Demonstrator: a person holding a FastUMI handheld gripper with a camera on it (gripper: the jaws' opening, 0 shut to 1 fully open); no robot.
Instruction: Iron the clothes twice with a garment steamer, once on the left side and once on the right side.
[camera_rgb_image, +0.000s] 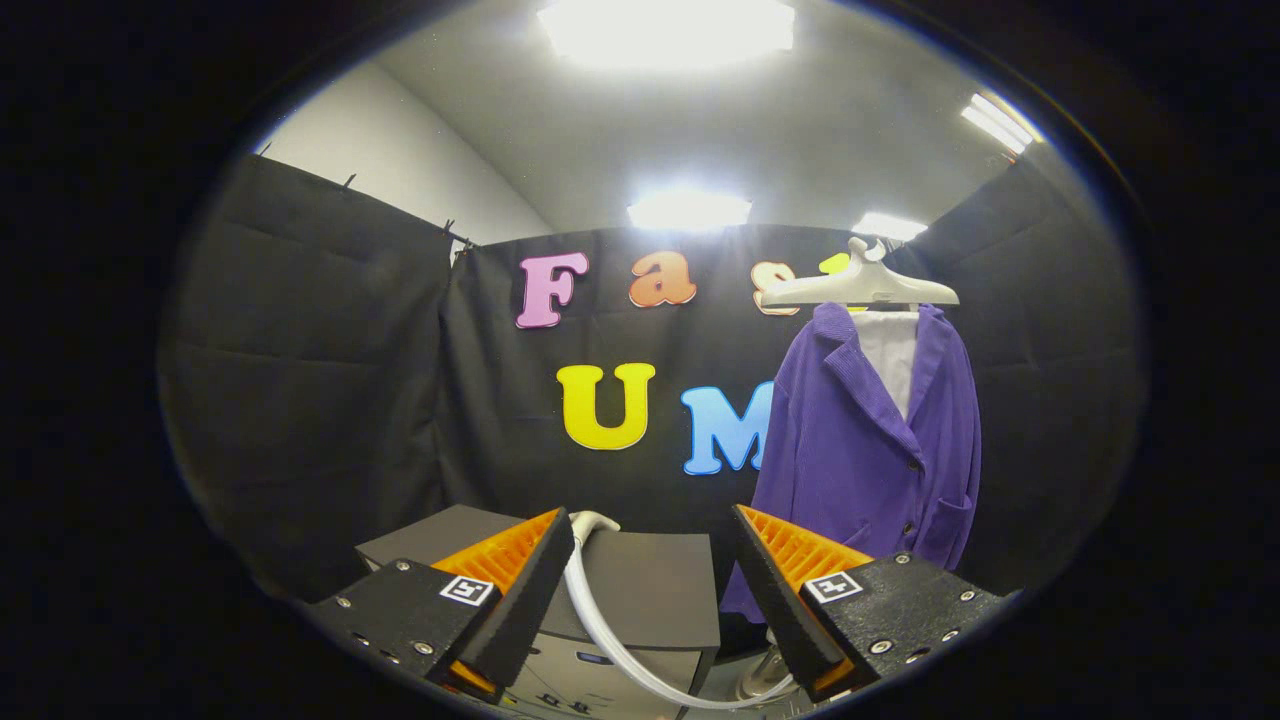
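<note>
A purple jacket (868, 440) over a white lining hangs on a pale hanger (860, 288), beyond and to the right of my fingers. My gripper (655, 545) is open, with nothing held between its fingers. The white steamer head (590, 522) shows just past the left fingertip. Its white hose (620, 650) curves down between the fingers toward the base near the right finger. The steamer rests against a dark grey cabinet (650, 585) just ahead of me.
The grey cabinet has drawers on its front, low between the fingers. Black cloth walls close the booth on the left, back and right. Ceiling lights glare overhead.
</note>
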